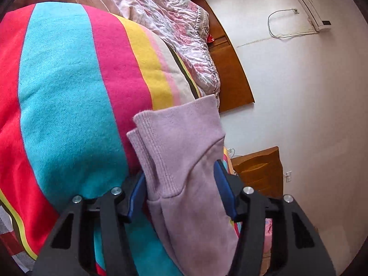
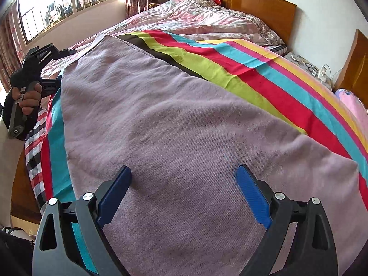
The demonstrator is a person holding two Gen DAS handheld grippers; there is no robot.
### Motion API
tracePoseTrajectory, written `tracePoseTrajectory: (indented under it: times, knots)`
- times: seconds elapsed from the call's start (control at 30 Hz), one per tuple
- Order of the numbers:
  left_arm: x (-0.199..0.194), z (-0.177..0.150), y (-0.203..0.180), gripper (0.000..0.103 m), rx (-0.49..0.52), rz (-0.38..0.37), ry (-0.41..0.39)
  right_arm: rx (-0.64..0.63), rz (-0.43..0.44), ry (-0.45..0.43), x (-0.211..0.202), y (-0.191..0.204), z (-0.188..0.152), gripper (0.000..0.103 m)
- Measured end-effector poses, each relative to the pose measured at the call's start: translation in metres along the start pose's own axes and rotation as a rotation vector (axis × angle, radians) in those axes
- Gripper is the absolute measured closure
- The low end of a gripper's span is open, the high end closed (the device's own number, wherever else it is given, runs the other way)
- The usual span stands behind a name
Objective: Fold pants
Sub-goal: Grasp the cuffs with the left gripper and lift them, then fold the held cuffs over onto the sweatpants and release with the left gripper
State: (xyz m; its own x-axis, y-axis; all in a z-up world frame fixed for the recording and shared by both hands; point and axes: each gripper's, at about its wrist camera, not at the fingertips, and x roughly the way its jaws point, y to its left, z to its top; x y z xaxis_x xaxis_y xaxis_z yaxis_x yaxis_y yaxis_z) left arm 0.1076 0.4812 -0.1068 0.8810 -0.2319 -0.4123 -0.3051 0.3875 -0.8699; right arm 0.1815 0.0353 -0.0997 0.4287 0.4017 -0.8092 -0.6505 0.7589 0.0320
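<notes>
**Cuffs lifted at one end, the other end lying under spread fingers**

The lilac pants [image 2: 174, 119] lie flat along the striped blanket [image 2: 264, 73], filling the centre and lower half of the right wrist view, their far end narrowing toward the upper left of the frame. In the left wrist view the ribbed cuffs [image 1: 165, 138] stand up in the lower middle, stacked one on the other, and the cloth runs down between the blue pads. That looks like a grip taken so the leg ends can be carried over the body of the garment as one layer.

The left gripper [image 1: 181, 191] seems clamped on the pants just below the cuffs, though its fingers stand fairly apart around the bunched cloth, so how firmly it bites is hard to judge. It is tilted, with wall and headboard [image 1: 232, 69] at right. In the right view a hand [image 2: 27, 99] holds its handle at the left edge.

The right gripper [image 2: 184, 172] hovers low over the wide end, fingers well apart, gripping nothing; probably ready to pin or pinch that end.
</notes>
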Motion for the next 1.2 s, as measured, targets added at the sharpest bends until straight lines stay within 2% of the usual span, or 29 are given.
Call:
tracePoseTrajectory:
  times: [0.03,0.07,0.13,0.23,0.37,0.43,0.5,0.57,0.63,0.7,0.8,0.87,0.93,1.03,1.07,1.1,1.13,1.2]
  knots:
    - [0.001,0.003,0.004,0.063,-0.013,-0.004,-0.001,0.003,-0.001,-0.004,0.0,0.0,0.0,0.013]
    - [0.002,0.005,0.008,0.077,-0.028,-0.004,-0.002,0.003,-0.001,-0.012,-0.001,0.0,0.0,0.013]
    - [0.004,0.009,0.019,0.086,-0.051,-0.033,0.001,0.005,0.005,-0.028,-0.004,0.0,0.001,0.013]
    - [0.0,0.007,0.019,0.092,-0.03,-0.035,-0.021,0.017,-0.01,0.017,0.003,-0.005,-0.004,0.012]
    - [-0.013,0.007,0.001,0.093,0.019,-0.011,-0.092,-0.038,-0.022,0.003,0.006,-0.002,-0.007,0.012]
    - [-0.015,0.004,-0.014,0.093,0.053,0.038,-0.105,-0.04,-0.023,0.001,0.005,-0.002,-0.007,0.012]
    - [-0.021,-0.003,-0.045,0.093,0.14,0.083,-0.125,-0.037,-0.018,-0.009,0.0,-0.004,-0.009,0.012]
    - [-0.028,-0.016,-0.093,0.093,0.277,0.128,-0.155,-0.012,-0.018,-0.06,-0.015,-0.011,-0.011,0.012]
    - [-0.027,-0.043,-0.154,0.093,0.472,0.144,-0.178,0.039,-0.029,-0.145,-0.041,-0.028,-0.012,0.012]
    - [-0.018,-0.086,-0.216,0.093,0.673,0.13,-0.17,0.101,-0.061,-0.228,-0.071,-0.051,-0.016,0.012]
    - [0.014,-0.177,-0.291,0.092,0.945,0.026,-0.08,0.217,-0.151,-0.344,-0.12,-0.094,-0.029,0.012]
    - [0.036,-0.255,-0.315,0.092,1.121,-0.033,0.018,0.303,-0.228,-0.41,-0.152,-0.124,-0.046,0.012]
    - [0.064,-0.335,-0.314,0.087,1.276,-0.074,0.183,0.392,-0.29,-0.448,-0.18,-0.153,-0.068,0.012]
    - [0.107,-0.437,-0.274,0.075,1.427,-0.091,0.507,0.523,-0.358,-0.449,-0.207,-0.191,-0.106,0.012]
    - [0.116,-0.46,-0.261,0.074,1.474,-0.09,0.584,0.559,-0.365,-0.44,-0.211,-0.2,-0.117,0.012]
    - [0.12,-0.475,-0.252,0.074,1.51,-0.092,0.623,0.59,-0.363,-0.429,-0.213,-0.206,-0.127,0.012]
    - [0.118,-0.481,-0.249,0.071,1.526,-0.111,0.63,0.61,-0.355,-0.417,-0.213,-0.208,-0.137,0.012]
    - [0.106,-0.47,-0.255,0.053,1.5,-0.188,0.607,0.623,-0.325,-0.394,-0.209,-0.207,-0.151,0.012]
